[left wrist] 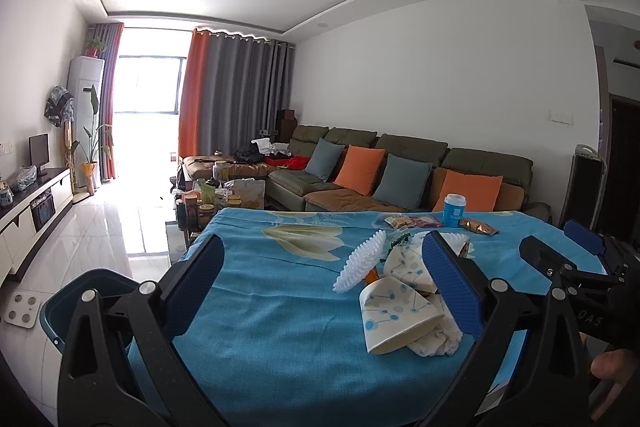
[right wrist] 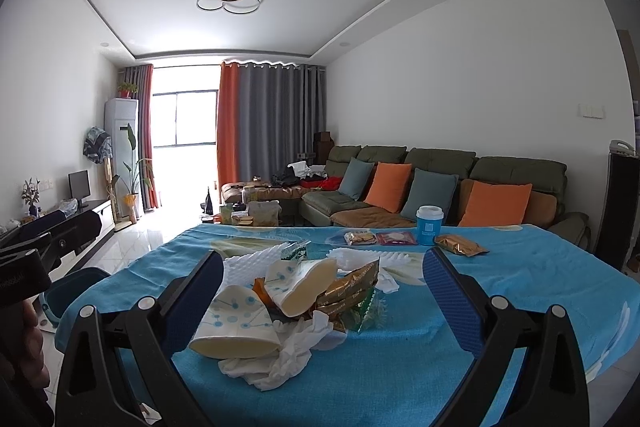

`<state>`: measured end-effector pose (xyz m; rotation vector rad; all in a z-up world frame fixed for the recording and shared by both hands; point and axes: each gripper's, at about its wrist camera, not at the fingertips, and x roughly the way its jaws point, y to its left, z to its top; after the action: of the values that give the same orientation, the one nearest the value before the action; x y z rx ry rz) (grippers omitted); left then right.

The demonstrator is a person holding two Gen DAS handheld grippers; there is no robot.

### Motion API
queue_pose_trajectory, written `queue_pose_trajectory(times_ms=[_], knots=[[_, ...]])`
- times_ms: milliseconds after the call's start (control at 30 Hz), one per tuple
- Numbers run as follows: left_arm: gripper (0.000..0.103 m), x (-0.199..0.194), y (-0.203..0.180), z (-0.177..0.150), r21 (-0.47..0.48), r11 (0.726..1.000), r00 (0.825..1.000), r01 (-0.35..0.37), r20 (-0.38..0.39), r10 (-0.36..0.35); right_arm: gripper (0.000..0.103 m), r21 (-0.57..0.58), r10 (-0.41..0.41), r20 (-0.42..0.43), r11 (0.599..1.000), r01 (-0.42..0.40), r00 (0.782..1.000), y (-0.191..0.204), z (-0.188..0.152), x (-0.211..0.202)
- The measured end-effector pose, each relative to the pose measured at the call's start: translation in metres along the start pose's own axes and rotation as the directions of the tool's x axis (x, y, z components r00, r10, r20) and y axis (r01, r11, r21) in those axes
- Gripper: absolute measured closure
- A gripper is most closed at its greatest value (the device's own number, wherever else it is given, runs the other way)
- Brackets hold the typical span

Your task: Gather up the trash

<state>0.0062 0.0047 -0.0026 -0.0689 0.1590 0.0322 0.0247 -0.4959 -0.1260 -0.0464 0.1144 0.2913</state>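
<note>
The trash forms one loose heap near the middle of the tabletop, which is covered by a blue floral cloth [right wrist: 520, 291]. The heap contains:

- a crushed white paper cup with a blue dot pattern [right wrist: 236, 327], lying on its side at the near edge;
- a second crushed paper cup of the same pattern [right wrist: 300, 283], just behind the first;
- crumpled white tissue [right wrist: 280, 359], touching the near cup;
- a gold foil wrapper [right wrist: 352, 287], on the right side of the heap;
- a white ribbed foam sleeve [left wrist: 360, 259], on the far left side.

At the far side of the tabletop, well apart from the heap, stand a blue cylindrical cup with a white lid [right wrist: 429, 225], two flat snack packets [right wrist: 378, 238] and a gold foil sachet [right wrist: 460, 245]. Whether these count as trash cannot be determined.

A teal plastic bin [left wrist: 64, 307] sits on the floor beside the near left corner of the tabletop. Its contents are hidden from both views.

Gripper state: the left gripper [left wrist: 328, 287] has its jaws spread wide and holds nothing; it is aimed at bare cloth left of the heap. The right gripper [right wrist: 324, 291] is likewise released, and its jaws frame the heap without touching it.

Assessment: collection appears to be at or near its start. No item is grasped, and the whole heap remains on the tabletop. Every visible piece has yet to be transferred to the bin.
</note>
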Motion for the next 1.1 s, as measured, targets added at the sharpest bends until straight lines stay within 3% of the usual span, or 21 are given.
queue_pose_trajectory(times_ms=[400,567,800,1100], knots=[[0.005,0.005,-0.001,-0.004,0.02,1.0,1.0,0.006,-0.02,-0.006,0.007,0.011,-0.008,-0.017,1.0,0.008,1.0,-0.005,-0.003,0.001],[0.005,0.003,-0.005,-0.004,0.048,0.999,1.0,0.005,0.007,-0.005,0.007,0.033,-0.032,-0.015,0.999,0.033,0.999,-0.014,-0.002,0.001],[0.005,0.011,-0.003,-0.004,0.032,0.999,1.0,-0.015,-0.021,0.016,0.007,0.05,-0.027,-0.047,0.998,0.029,0.999,-0.021,-0.002,0.008],[0.006,0.047,-0.003,-0.001,0.02,0.999,0.993,0.029,-0.116,-0.027,0.007,0.041,0.026,-0.117,0.999,-0.021,0.993,-0.016,0.0,0.036]])
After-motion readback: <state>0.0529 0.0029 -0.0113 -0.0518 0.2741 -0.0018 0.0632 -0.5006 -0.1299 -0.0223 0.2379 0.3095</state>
